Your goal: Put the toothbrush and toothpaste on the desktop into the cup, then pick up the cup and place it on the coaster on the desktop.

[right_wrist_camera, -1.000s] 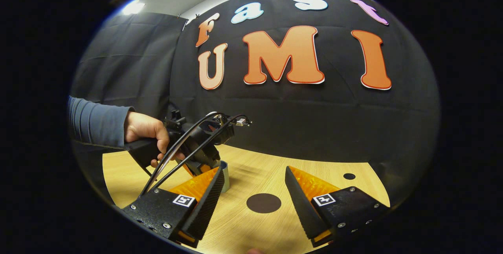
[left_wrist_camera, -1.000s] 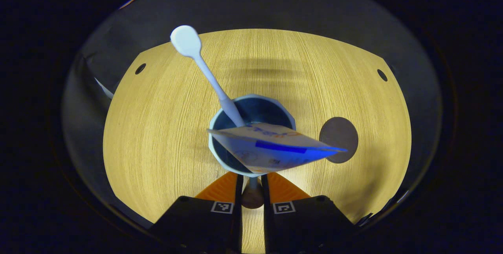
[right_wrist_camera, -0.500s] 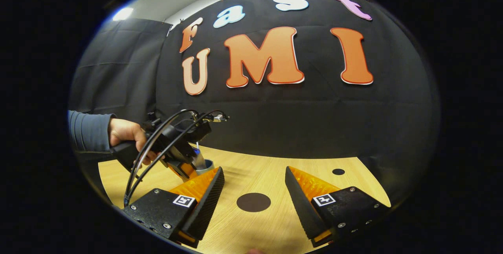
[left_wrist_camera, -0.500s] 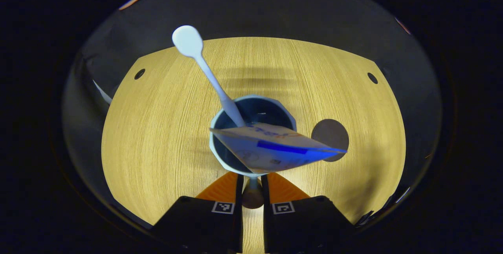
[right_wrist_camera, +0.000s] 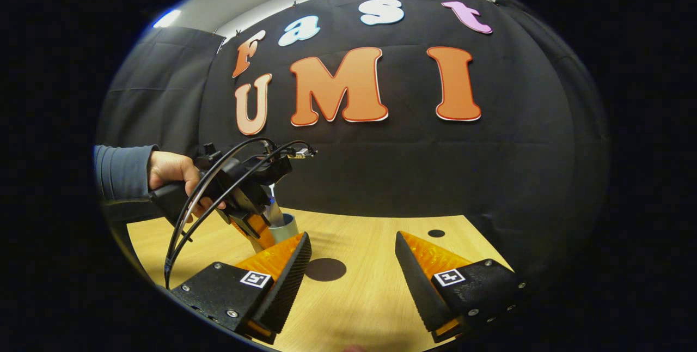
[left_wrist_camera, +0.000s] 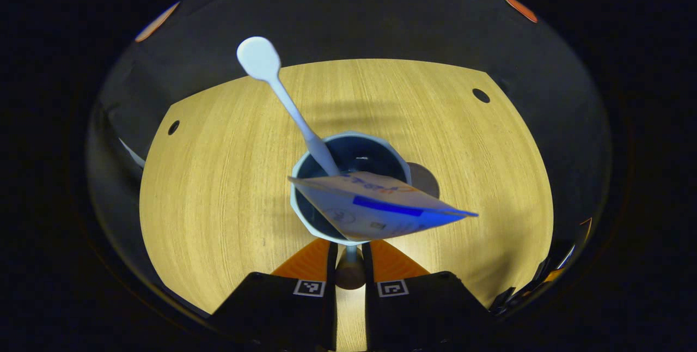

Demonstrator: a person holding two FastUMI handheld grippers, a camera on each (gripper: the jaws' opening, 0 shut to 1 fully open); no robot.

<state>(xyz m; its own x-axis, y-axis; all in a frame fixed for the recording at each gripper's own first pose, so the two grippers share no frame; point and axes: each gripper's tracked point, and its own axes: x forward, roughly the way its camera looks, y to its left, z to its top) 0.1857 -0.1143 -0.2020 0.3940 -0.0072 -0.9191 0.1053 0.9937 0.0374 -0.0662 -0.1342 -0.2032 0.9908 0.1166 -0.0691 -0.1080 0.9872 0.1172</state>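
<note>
Left gripper view: toothbrush (left_wrist_camera: pixel 283 101) and toothpaste (left_wrist_camera: pixel 381 207) both stand in the cup (left_wrist_camera: pixel 348 147), the left gripper (left_wrist_camera: pixel 349 251) fingers pinching its rim, the coaster (left_wrist_camera: pixel 426 180) peeking out just behind.

Right gripper view: cup (right_wrist_camera: pixel 284 229) is carried above the worktop (right_wrist_camera: pixel 359 292); right gripper (right_wrist_camera: pixel 353 265) spread wide, empty. Only the set-down remains.
</note>
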